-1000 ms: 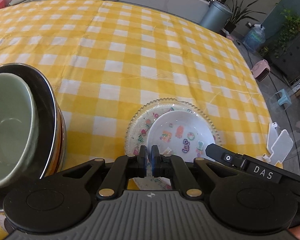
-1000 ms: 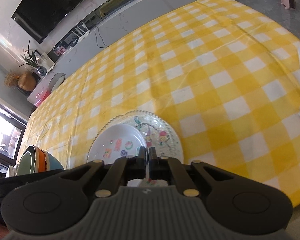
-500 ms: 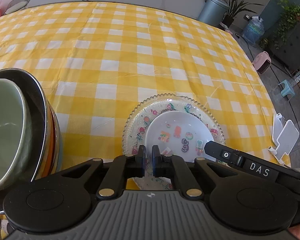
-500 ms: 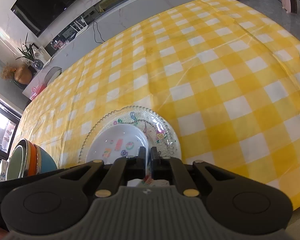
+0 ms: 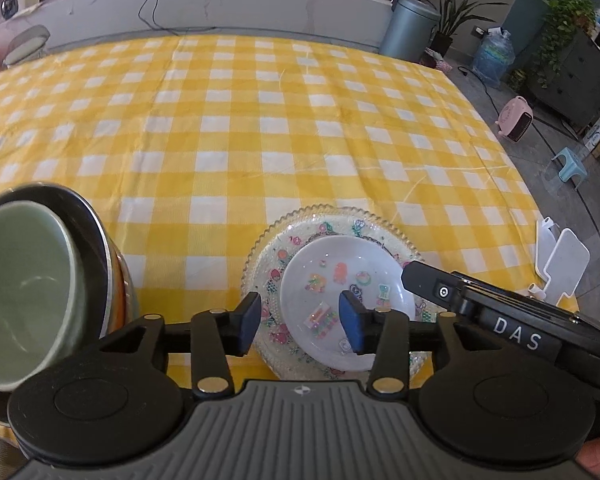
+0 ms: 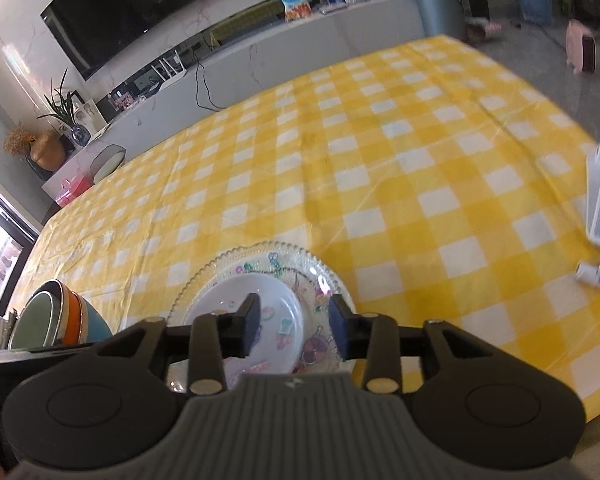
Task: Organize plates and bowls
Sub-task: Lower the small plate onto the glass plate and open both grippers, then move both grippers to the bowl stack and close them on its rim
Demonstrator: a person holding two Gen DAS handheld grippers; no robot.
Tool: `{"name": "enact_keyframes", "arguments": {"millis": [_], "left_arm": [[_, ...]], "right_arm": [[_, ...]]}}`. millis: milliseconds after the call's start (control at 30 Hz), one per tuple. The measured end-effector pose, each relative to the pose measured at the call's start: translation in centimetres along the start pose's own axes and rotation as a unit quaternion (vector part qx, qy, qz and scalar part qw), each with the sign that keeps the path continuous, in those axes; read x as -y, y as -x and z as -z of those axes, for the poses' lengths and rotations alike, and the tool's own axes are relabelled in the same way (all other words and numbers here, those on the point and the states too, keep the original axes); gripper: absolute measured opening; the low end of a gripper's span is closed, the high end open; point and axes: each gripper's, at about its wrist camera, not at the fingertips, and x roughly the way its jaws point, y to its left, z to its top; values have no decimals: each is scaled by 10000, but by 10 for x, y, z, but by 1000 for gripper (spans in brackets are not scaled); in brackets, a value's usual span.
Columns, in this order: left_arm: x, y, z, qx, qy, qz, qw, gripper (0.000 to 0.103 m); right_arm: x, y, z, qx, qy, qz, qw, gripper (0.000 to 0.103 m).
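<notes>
Both of your hand-held grippers are spread wide and holding nothing. Your left hand-held gripper (image 5: pixel 298 322) hovers over the small white plate (image 5: pixel 346 304), which sits on the bigger clear plate (image 5: pixel 332 220) with the beaded rim, near the front edge of the desk (image 5: pixel 260 120). Your right hand-held gripper (image 6: pixel 293 327) hangs over the same pair of plates from the other side. The stack of bowls (image 5: pixel 40 280), green one on top, sits just off to your left.
</notes>
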Motion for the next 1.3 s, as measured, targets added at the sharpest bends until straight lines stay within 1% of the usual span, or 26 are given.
{"name": "enact_keyframes", "arguments": {"millis": [67,100,133,200,300,367,467,533,600,700,833,867,900,933,1033,1100,1300], "left_arm": [[1,9,-1,89,-89,11,9999,58],[2,13,-1,135,-142,37,9998,62],[2,18,-2,178,-204,77,9996,67],[1,28,-3,273,-315,127,9990,72],[0,47,-3,522,-520,-9,9973,74],[-2,58,-3,701,-638,-108,9954,76],[-12,75,-4,887,-636,-126,9939,77],[-21,84,-5,986,-562,-130,9935,78],[-32,93,-6,1076,-467,-167,9930,79],[-49,100,-6,1184,-299,-257,9922,80],[-73,106,-4,1249,0,-386,9914,80],[-80,107,-3,1248,81,-414,9913,80],[-86,107,-1,1253,158,-427,9911,80],[-92,108,0,1256,237,-426,9909,80],[-111,110,5,1230,484,-364,9906,80],[-124,113,9,1192,653,-283,9903,80],[-154,115,20,1157,1174,14,9863,80]], "right_arm": [[0,3,1,48,28,46,10000,50],[0,5,1,69,36,76,9999,54],[0,6,1,95,30,112,9999,61],[1,10,1,168,4,148,9997,65],[1,18,2,319,-22,148,9994,71],[0,20,3,378,5,202,9991,71],[-3,22,4,360,-14,275,9990,73],[-8,25,5,355,11,263,9990,77],[-17,29,6,403,103,251,9988,78],[-34,38,8,544,157,274,9980,85],[-57,49,13,675,69,366,9970,88],[-62,52,15,684,7,414,9968,91],[-67,55,16,730,-72,464,9962,96],[-72,58,18,792,-121,487,9956,98],[-87,64,19,772,-141,409,9961,98],[-95,67,19,713,-247,237,9969,98],[-118,59,20,379,-587,-74,9975,98]]}}
